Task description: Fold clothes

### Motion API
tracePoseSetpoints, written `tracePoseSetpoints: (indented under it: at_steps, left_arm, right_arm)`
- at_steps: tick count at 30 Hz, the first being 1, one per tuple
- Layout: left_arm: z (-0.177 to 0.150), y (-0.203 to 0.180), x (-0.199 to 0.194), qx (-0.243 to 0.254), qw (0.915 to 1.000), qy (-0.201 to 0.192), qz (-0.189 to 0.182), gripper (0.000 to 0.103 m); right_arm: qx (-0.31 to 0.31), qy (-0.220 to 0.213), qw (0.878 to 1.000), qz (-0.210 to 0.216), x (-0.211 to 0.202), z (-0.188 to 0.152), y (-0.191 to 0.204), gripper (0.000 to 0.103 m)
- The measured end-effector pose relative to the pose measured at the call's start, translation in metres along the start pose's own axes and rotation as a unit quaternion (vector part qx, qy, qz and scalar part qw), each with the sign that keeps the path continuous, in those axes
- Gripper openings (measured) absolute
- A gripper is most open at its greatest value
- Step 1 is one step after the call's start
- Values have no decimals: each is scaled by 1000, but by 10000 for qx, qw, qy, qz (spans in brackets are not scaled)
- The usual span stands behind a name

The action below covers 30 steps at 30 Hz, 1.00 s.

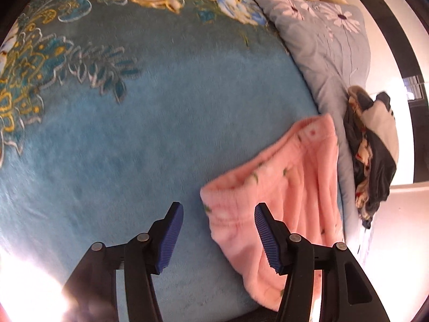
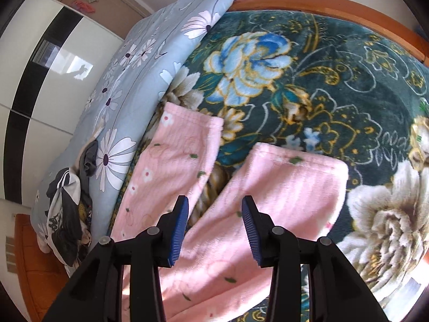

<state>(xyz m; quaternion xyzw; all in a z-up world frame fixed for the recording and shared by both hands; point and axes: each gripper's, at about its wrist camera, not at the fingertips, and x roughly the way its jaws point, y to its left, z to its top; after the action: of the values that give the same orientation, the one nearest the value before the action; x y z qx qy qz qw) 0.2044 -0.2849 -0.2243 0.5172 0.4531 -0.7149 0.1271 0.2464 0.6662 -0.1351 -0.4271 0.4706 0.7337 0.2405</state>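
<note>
Ribbed blue fingers (image 2: 178, 230) spread above fleecy pink trousers (image 2: 281, 187).

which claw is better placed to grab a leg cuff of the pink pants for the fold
Right. The right claw hangs open over the pink pants, both leg cuffs just ahead of it. The left claw, also open, faces the waistband end with one finger over bare blue blanket.

A home bedroom: floral blanket (image 2: 308, 80), quilt (image 2: 128, 80), wardrobe (image 2: 40, 67).
</note>
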Motion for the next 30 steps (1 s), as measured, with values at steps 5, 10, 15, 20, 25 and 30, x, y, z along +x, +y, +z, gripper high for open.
tracePoseSetpoints:
  at_steps: [5, 10, 15, 20, 25, 30]
  left_arm:
    - [-15, -1, 26, -309, 9994, 185, -5, 59]
    - [-17, -7, 34, -294, 9993, 115, 200, 43]
    - [-15, -8, 36, -495, 9984, 78, 250, 24]
    - [-16, -12, 30, -708, 9974, -24, 118, 8]
    - [-7, -36, 5, -516, 9980, -300, -228, 6]
    - [12, -71, -43, -270, 9927, -633, -989, 5]
  right_arm:
    - [448, 8, 9990, -43, -15, -9, -50, 42]
    - [868, 195, 9960, -107, -5, -26, -92, 42]
    - [1282, 288, 9913, 93, 8, -34, -116, 42]
    - [1720, 302, 9827, 609, 17, -37, -123, 42]
    - [2083, 450, 9712, 1066, 29, -37, -117, 13]
    - [1733, 256, 9715, 1596, 4, -17, -82, 4]
